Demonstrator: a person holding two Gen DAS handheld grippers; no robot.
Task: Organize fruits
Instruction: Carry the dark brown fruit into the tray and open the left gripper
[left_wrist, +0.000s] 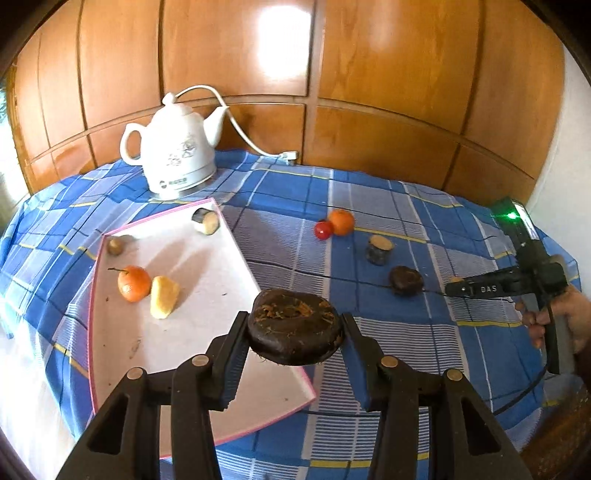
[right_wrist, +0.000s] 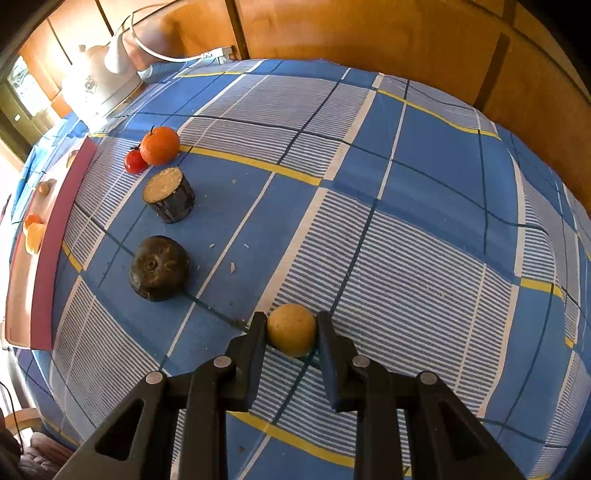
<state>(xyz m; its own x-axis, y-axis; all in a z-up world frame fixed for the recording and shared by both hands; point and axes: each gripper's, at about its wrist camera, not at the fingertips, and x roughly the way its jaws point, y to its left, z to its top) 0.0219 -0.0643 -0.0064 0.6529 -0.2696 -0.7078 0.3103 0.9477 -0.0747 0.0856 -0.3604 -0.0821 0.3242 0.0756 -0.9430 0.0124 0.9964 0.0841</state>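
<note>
My left gripper is shut on a dark brown flattened fruit, held above the near right edge of the white tray. On the tray lie an orange, a yellow piece, a cut dark piece and a small brown fruit. My right gripper is shut on a small yellow round fruit resting on the tablecloth. On the cloth sit an orange, a red tomato, a cut dark cylinder and a dark round fruit.
A white kettle with its cord stands at the back left beside wooden panels. The checked blue tablecloth covers the table. A person's hand holds the right gripper at the right edge of the left wrist view.
</note>
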